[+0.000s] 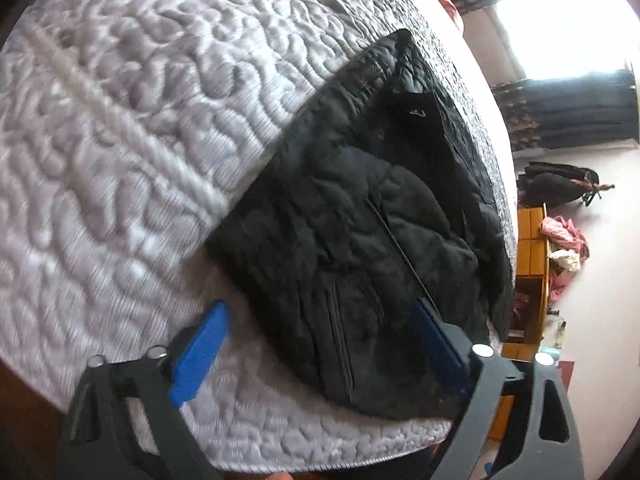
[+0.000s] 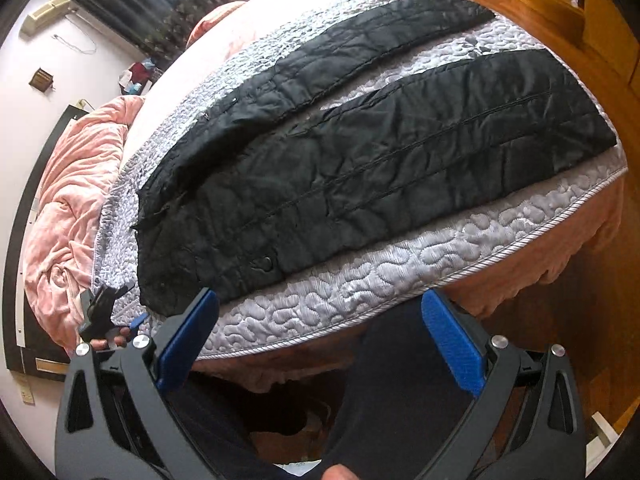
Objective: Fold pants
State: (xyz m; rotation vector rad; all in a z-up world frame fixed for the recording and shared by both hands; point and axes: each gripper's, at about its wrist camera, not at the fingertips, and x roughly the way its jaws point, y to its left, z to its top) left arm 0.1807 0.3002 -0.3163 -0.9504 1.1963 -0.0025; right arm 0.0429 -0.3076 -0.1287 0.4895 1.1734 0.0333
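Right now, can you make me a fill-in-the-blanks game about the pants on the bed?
1. The pants are the colour ____.
2. The pants lie flat on a quilted grey ____, with both legs spread apart.
3. The pads on the fingers of the right gripper are the colour ____.
4. The bunched blanket beside the mattress is ____.

Missing words: black; mattress; blue; pink

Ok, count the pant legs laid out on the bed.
2. In the right wrist view, the near leg runs along the quilted mattress edge; the far leg lies beyond it, apart toward the cuffs. Both meet at the waist.
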